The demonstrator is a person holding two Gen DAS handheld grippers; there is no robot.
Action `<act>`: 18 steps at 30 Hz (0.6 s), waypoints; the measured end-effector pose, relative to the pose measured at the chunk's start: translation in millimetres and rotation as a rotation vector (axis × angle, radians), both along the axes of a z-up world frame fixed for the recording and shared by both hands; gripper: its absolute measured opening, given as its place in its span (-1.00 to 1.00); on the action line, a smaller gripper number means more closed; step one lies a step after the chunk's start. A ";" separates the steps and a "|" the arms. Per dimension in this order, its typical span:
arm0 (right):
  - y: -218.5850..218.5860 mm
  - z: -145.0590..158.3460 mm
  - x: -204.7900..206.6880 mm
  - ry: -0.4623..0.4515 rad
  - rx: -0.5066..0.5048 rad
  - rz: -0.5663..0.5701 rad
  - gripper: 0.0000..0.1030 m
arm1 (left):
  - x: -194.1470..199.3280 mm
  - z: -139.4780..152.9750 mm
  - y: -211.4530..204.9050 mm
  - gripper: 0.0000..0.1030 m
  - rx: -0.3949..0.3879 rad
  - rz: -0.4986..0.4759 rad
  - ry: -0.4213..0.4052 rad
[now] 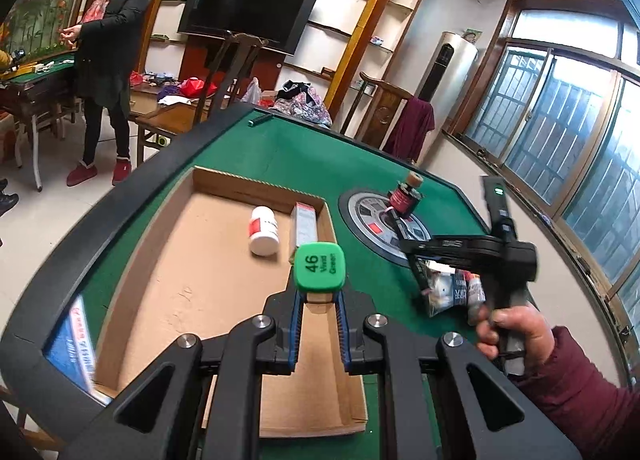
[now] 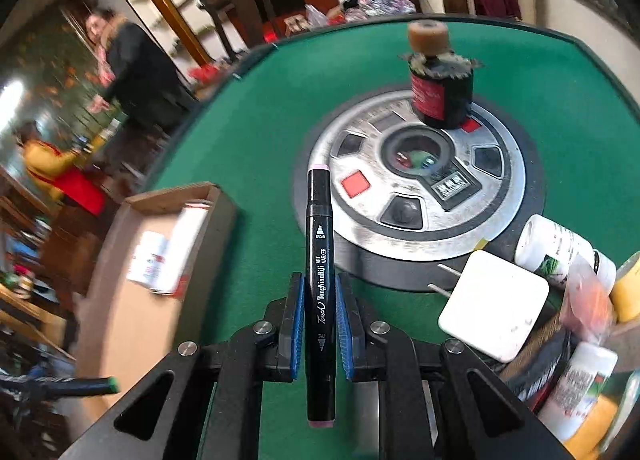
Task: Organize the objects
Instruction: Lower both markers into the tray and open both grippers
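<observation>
Here the cardboard box (image 1: 168, 284) on the green worktop (image 1: 304, 155) holds a white bottle (image 1: 263, 231) and a carton (image 1: 305, 224), while the left hand-held gripper (image 1: 319, 302) pinches a green-capped marker (image 1: 320, 268) above it and the right hand-held gripper (image 2: 320, 314) pinches a black marker (image 2: 319, 284).

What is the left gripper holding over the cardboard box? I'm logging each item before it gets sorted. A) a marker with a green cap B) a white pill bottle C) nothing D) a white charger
A: the left gripper is shut on a marker whose green cap reads 46, above the cardboard box; the white pill bottle already lies inside.
</observation>
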State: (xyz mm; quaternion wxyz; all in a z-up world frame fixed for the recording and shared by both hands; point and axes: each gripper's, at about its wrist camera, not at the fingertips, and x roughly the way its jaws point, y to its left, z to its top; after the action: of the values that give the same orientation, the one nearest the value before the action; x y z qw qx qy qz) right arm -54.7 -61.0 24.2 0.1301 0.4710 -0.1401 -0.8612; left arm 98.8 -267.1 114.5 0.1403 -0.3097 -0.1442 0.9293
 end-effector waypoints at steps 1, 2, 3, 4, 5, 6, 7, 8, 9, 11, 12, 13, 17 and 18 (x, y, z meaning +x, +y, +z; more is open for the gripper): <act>-2.9 8.0 5.8 0.017 -0.022 0.012 -0.68 | 0.8 3.6 -3.9 -0.72 -0.006 0.008 0.004; -7.1 14.8 2.6 0.030 -0.037 0.024 -0.68 | 1.5 6.4 -6.9 -0.72 -0.015 0.013 0.008; -10.5 19.9 5.1 0.043 -0.054 0.037 -0.67 | 1.9 10.1 -11.7 -0.72 -0.025 0.019 0.011; -15.7 26.9 7.3 0.054 -0.074 0.057 -0.67 | 1.3 12.4 -14.4 -0.72 -0.032 0.020 0.009; -22.7 30.6 5.2 0.061 -0.091 0.076 -0.67 | -0.6 14.6 -18.0 -0.72 -0.044 0.020 0.003; -32.4 36.2 0.2 0.065 -0.107 0.094 -0.67 | -3.4 15.3 -21.5 -0.72 -0.062 0.019 -0.006; -39.8 39.2 -1.1 0.066 -0.129 0.117 -0.67 | -6.1 16.2 -23.2 -0.72 -0.079 0.019 -0.013; -46.1 40.6 -6.5 0.061 -0.150 0.141 -0.67 | -9.3 16.9 -24.8 -0.72 -0.099 0.016 -0.022; -54.2 42.1 -7.4 0.054 -0.171 0.163 -0.67 | -15.6 16.9 -26.3 -0.72 -0.131 0.007 -0.042; -73.2 41.7 -11.3 0.029 -0.208 0.210 -0.67 | -25.8 15.1 -28.8 -0.72 -0.171 -0.005 -0.066; -85.5 40.1 -14.5 0.005 -0.237 0.232 -0.67 | -35.7 12.7 -30.4 -0.72 -0.195 -0.016 -0.092; -95.1 38.1 -17.4 -0.019 -0.263 0.250 -0.67 | -43.7 9.6 -30.6 -0.72 -0.210 -0.032 -0.118; -140.9 23.7 -33.6 -0.075 -0.291 0.293 -0.67 | -89.9 -10.2 -34.4 -0.72 -0.223 -0.073 -0.239; -152.0 19.0 -39.0 -0.090 -0.300 0.296 -0.67 | -104.8 -16.7 -36.6 -0.72 -0.219 -0.073 -0.271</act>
State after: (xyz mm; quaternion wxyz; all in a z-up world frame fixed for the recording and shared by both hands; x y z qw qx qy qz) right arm -93.7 -213.0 43.2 0.3174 0.4997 -0.2015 -0.7804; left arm -6.0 -303.7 97.8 0.1189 -0.4504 -0.0484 0.8836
